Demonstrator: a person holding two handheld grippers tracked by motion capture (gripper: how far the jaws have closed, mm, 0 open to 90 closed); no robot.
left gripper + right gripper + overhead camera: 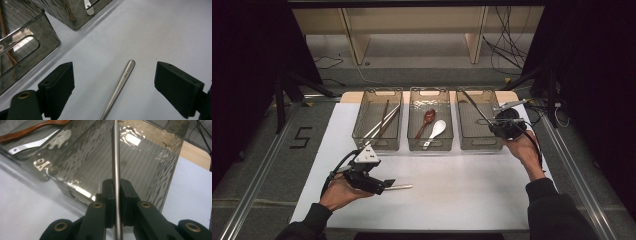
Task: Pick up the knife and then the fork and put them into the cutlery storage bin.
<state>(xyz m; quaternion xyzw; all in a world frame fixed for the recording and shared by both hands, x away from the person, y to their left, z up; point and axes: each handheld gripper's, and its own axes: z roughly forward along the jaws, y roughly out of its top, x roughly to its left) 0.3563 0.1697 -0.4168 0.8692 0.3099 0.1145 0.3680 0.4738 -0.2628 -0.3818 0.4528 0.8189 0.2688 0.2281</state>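
Left gripper (388,184) at 7 o'clock on the white table (462,195), jaws spread wide around a steel chopstick (119,86) lying flat between them, not touching; its near end is cut off, engraved lettering too small to read. Right gripper (117,202) at 2 o'clock, jaws clamped on a thin metal rod (115,155) over the right bin (472,137), tip out of frame. Floor "5" (302,137) at 9 o'clock.

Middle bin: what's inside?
The middle bin holds a brown wooden spoon and a white spoon, side by side. Its ribbed floor shows around them; whatever is under the spoons is covered.
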